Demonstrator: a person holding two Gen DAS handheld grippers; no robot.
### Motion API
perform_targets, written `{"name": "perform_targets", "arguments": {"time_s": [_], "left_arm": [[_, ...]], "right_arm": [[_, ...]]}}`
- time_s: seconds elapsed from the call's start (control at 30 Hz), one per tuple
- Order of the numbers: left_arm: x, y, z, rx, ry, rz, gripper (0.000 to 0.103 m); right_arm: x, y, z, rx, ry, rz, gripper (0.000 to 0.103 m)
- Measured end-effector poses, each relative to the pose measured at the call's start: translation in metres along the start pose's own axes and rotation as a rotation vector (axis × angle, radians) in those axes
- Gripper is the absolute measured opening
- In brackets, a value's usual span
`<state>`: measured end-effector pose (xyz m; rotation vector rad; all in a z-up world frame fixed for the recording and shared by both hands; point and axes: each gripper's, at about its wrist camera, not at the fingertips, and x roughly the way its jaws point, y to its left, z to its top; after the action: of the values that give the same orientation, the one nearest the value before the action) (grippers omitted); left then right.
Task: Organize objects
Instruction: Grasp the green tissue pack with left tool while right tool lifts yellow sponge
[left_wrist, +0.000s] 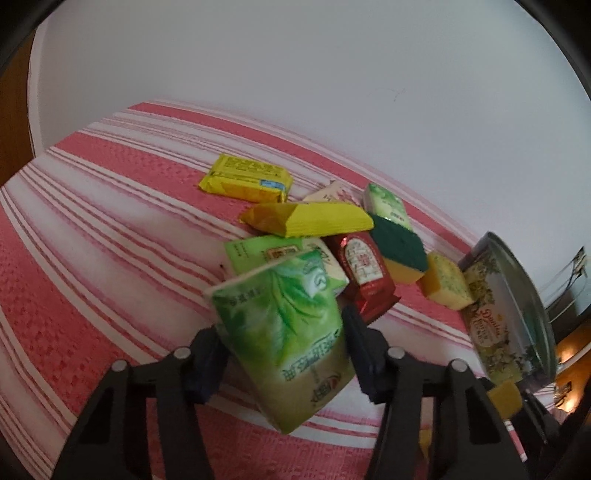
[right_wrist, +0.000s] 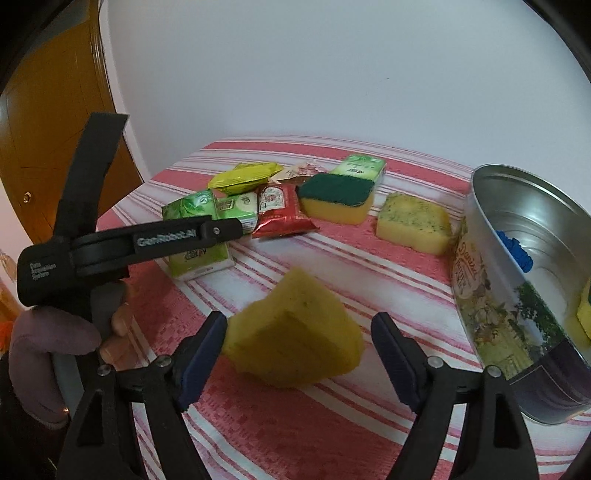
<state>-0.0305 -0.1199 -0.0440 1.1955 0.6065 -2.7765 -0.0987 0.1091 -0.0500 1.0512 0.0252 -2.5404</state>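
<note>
The left gripper (left_wrist: 282, 354) has its pads pressed on the sides of a green tissue pack (left_wrist: 284, 332), whose long axis runs near to far between the fingers, tilted left. The right gripper (right_wrist: 299, 354) straddles a yellow sponge (right_wrist: 295, 332): the left pad touches it, while a gap shows at the right pad, so the jaws stand apart. The open tin (right_wrist: 517, 229) stands just right of the sponge, nearer the right hand.
</note>
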Motion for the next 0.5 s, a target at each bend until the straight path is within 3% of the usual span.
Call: {"name": "perform_targets", "arguments": {"time_s": [0.17,0.5], "left_arm": [[-0.012,0.0,0.002,0.029,-0.033,0.005,0.054],[-0.031,-0.012,0.004,0.128,-0.108,0.0,0.046]], "right_arm": [[-0.004,-0.007,-0.001,0.047,-0.016,0.044,0.065],[-0.03,-0.021,-0.005,0.095,-0.152,0.075,0.063]]}}
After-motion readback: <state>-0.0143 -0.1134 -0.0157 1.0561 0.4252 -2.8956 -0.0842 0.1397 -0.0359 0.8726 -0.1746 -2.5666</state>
